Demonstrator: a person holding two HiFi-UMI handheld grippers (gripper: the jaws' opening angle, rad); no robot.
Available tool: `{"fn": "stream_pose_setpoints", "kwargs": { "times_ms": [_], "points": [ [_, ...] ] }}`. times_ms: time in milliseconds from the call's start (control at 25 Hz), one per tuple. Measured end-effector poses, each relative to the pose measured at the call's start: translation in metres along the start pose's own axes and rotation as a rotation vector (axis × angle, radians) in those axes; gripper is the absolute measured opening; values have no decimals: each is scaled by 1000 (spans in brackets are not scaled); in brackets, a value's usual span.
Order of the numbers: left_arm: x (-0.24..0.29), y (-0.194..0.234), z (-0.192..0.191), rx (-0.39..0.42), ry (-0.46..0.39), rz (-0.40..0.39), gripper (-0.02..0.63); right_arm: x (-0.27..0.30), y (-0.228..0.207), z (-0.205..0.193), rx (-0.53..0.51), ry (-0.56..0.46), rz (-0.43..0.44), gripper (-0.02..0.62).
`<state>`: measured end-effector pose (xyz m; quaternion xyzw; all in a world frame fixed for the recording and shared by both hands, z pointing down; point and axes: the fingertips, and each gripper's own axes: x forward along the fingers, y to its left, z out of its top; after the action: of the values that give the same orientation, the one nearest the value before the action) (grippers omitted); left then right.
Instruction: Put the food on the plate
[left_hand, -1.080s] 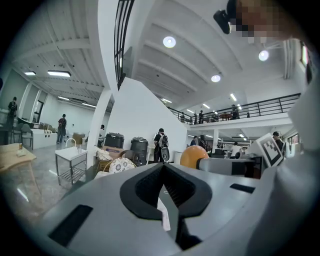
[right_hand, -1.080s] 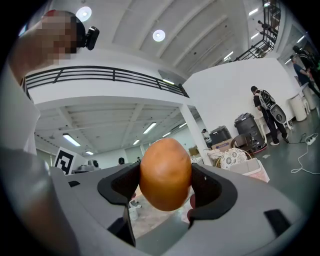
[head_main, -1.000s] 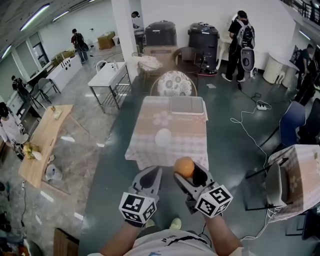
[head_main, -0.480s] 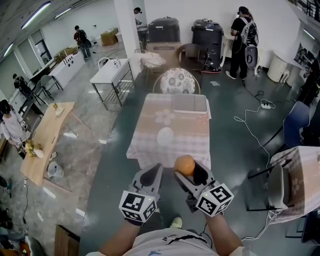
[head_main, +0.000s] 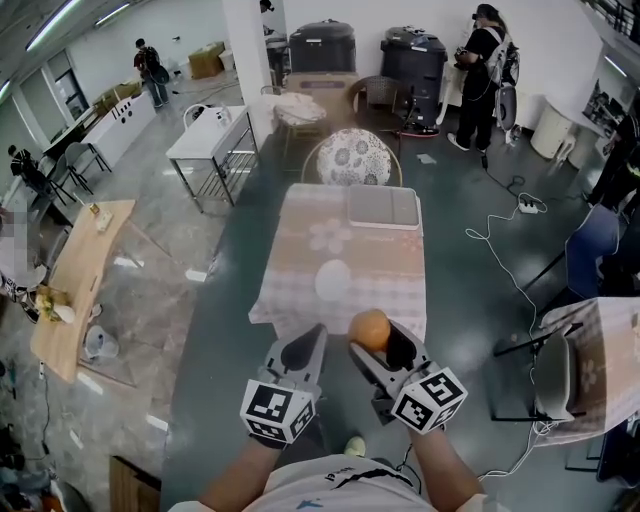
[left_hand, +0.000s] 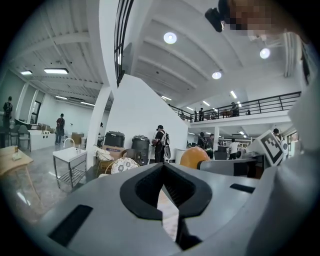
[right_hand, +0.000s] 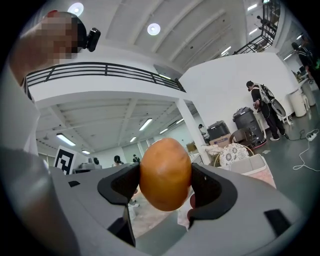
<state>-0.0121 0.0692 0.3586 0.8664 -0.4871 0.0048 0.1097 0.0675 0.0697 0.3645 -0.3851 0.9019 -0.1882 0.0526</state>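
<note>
An orange-brown, egg-shaped piece of food (head_main: 368, 329) is clamped between the jaws of my right gripper (head_main: 373, 342), held in the air short of the table's near edge. The right gripper view shows the food (right_hand: 165, 174) filling the gap between both pads. A white plate (head_main: 333, 280) lies on the checked tablecloth (head_main: 300, 255), ahead of both grippers. My left gripper (head_main: 312, 336) hangs beside the right one, shut with nothing in it. In the left gripper view its jaws (left_hand: 162, 170) meet at the tips, and the food (left_hand: 194, 156) shows to the right.
A grey tray (head_main: 382, 207) sits at the table's far right end. A chair with a floral cushion (head_main: 352, 158) stands behind the table. A second clothed table (head_main: 600, 360) and chair are at the right. Cables (head_main: 500, 235) cross the floor. People stand far off.
The table has drifted slightly lower and nearer in the head view. Both grippers keep the same pose, and the food stays clamped in the right one.
</note>
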Motion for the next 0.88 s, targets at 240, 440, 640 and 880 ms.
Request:
{"fn": "stream_pose_setpoints", "kwargs": {
  "times_ms": [240,440,640,880],
  "points": [
    [34,54,3,-6,18,-52,7,57,-13,-2,-5,15,-57,302],
    [61,89,4,-12,29,-106,7,94,-30,-3,-6,18,-122,302],
    [79,116,0,-20,34,-141,6,121,-36,-8,-15,33,-157,302],
    [90,133,-9,-34,49,-152,6,138,-43,-10,-28,50,-172,302]
  ]
}}
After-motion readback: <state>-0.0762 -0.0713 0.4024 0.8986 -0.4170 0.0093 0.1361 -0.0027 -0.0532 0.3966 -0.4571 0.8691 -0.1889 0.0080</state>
